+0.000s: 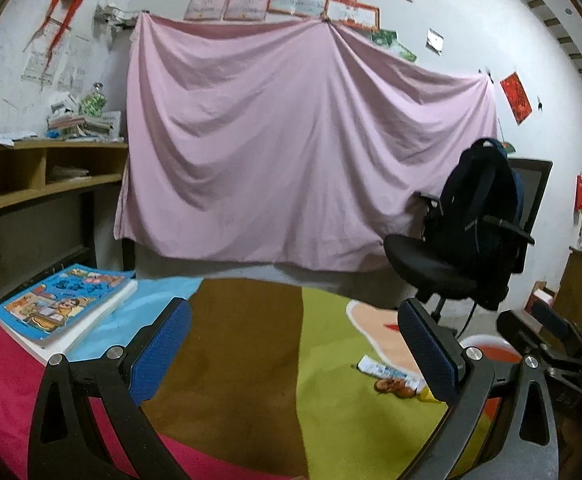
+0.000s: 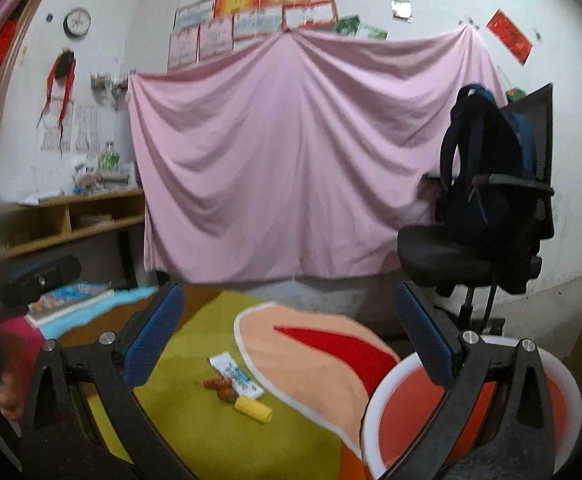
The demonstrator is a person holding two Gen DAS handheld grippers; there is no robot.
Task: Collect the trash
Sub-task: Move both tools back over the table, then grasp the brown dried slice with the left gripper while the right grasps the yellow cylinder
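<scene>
Three bits of trash lie together on the green part of the table cloth [image 2: 299, 440]: a white and blue wrapper [image 2: 237, 374], a brown crumpled scrap [image 2: 221, 388] and a small yellow piece [image 2: 253, 409]. The left wrist view shows the wrapper [image 1: 387, 370] and the brown scrap [image 1: 393, 387] beside my left gripper's right finger. My left gripper [image 1: 295, 344] is open and holds nothing. My right gripper [image 2: 291, 332] is also open and empty, with the trash below and between its fingers. An orange bin with a white rim [image 2: 375, 412] stands at the lower right, partly behind the right finger.
A thick blue comic book [image 1: 65, 304] lies on the table's left side. Behind the table a pink sheet [image 1: 291, 140] hangs on the wall. A black office chair [image 2: 483, 256] carrying a dark backpack [image 2: 487, 160] stands to the right. Wooden shelves [image 1: 31, 176] line the left wall.
</scene>
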